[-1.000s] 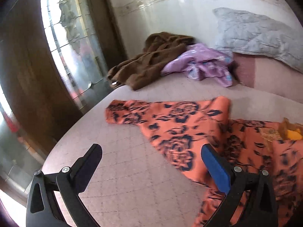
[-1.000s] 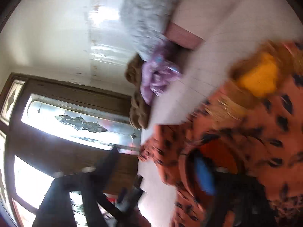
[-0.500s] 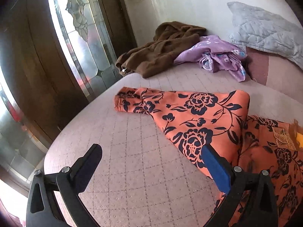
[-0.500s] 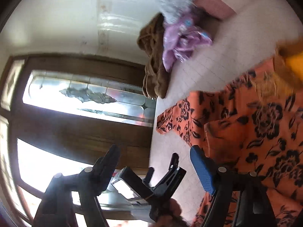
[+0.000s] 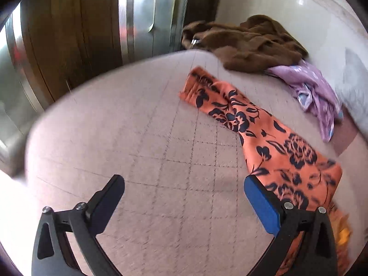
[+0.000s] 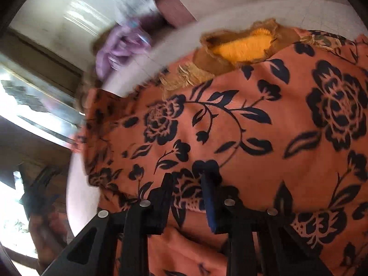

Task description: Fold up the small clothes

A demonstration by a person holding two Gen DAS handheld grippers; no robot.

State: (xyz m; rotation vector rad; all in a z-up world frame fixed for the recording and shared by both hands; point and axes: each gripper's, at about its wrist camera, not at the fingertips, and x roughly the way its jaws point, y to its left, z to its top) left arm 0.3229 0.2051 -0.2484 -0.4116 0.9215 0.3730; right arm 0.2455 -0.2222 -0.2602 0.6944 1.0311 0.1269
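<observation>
So the orange floral top is spread flat on the quilted bedspread, and in the right wrist view a small fold of it looks pinched between the nearly closed fingers of the right gripper, right at the fingertips, though how firmly can't really be told. The left gripper is spread wide with nothing in it, hovering over bare bedspread, and the garment's long sleeve is laid out ahead and off to its right side, running away toward the far edge of the bed. For the fold to come out neat, the pinched bit should probably be lifted only just clear of the fabric below and carried straight across, so the layer underneath isn't dragged along; a matching grab on the sleeve side by the free tool would likely keep the edge square. The cloth is thin and floppy by the look of it, orange with big navy roses and leaves, a frayed mustard-yellow neckline ahead of the right tool, and some gold trim beside it. Beyond the sleeve, a brown fuzzy garment and a crumpled purple one are heaped at the far side, well apart from the work.
</observation>
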